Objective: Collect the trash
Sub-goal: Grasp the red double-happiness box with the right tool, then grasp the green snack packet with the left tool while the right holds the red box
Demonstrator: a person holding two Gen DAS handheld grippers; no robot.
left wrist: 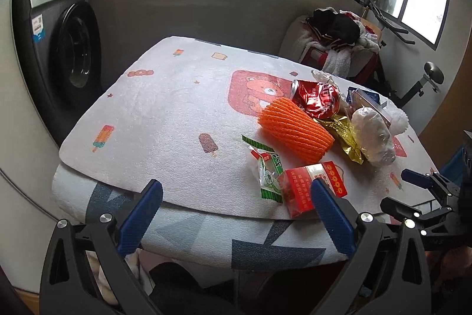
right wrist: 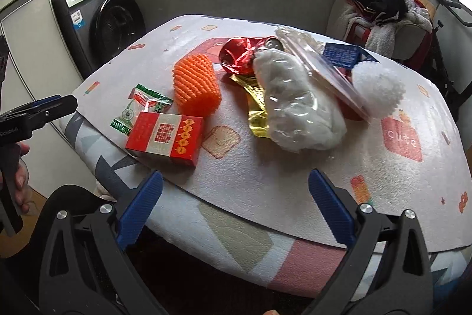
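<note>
Trash lies on a patterned table cloth (left wrist: 165, 120) (right wrist: 295, 173): a red carton (left wrist: 306, 191) (right wrist: 166, 136), a green-white wrapper (left wrist: 267, 170) (right wrist: 141, 105), an orange foam net (left wrist: 295, 129) (right wrist: 196, 84), a crushed red can (left wrist: 317, 99) (right wrist: 242, 55), gold foil (left wrist: 345, 135) (right wrist: 256, 108), a clear bag of white stuffing (left wrist: 371, 135) (right wrist: 298, 111) and a white foam net (right wrist: 379, 90). My left gripper (left wrist: 236, 191) is open and empty at the near table edge, its right finger beside the carton. My right gripper (right wrist: 236, 182) is open and empty at the near edge.
A washing machine (left wrist: 62, 49) (right wrist: 100, 19) stands at the left. A chair piled with clothes (left wrist: 336, 43) (right wrist: 380, 14) stands behind the table on the right. A blue pack (right wrist: 342, 53) lies under a clear plastic sleeve (right wrist: 312, 61).
</note>
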